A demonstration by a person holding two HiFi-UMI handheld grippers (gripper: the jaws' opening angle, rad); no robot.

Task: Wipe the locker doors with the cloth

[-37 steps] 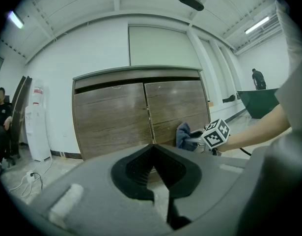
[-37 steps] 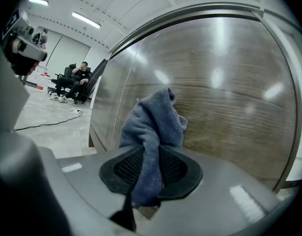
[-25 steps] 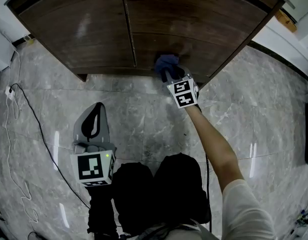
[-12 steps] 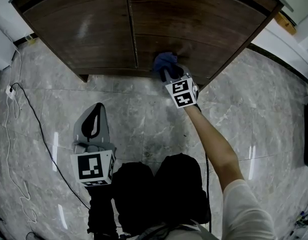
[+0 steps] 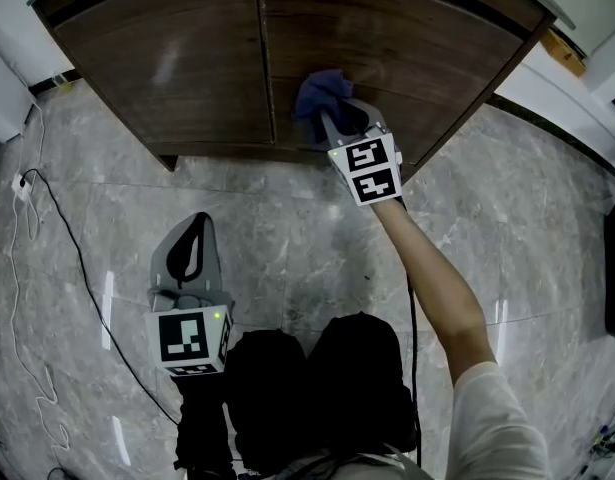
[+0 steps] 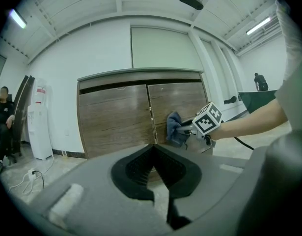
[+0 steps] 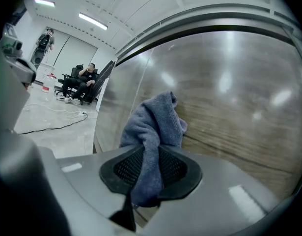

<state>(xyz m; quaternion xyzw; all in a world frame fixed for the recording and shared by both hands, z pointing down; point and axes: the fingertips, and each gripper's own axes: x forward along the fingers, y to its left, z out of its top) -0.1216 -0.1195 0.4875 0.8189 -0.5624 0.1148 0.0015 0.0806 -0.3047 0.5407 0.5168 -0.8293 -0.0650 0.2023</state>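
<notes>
Floor (image 5: pixel 287 218): grey veined stone, glossy, with white wall strips at the far corners and a thin black cable (image 5: pixel 72 243) snaking down the left side.
Left gripper (image 5: pixel 192 226): low over the floor at near left, well apart from the lockers and aimed toward them; jaws closed together at the tips, with nothing between them.
Locker doors (image 5: pixel 177 58): dark brown wood grain, two panels along the far edge, split by a narrow vertical seam.
Cloth (image 5: pixel 317 90): blue-grey and bunched, on the right-hand door just right of the seam, seemingly pressed against the wood.
Cloth axis: long axis in line with the right gripper's jaws; bulky end pointing away from that gripper toward the door, thinner tail trailing back between the pads and out their near side.
Right gripper (image 5: pixel 334 120): just near of the cloth's bunch, tips toward the door, marker cube at the near end; jaws narrow, clamped on the cloth's middle.
Arm (image 5: pixel 437 288): bare forearm stretched from near right up to the right gripper, with a pale sleeve at the near end.
</notes>
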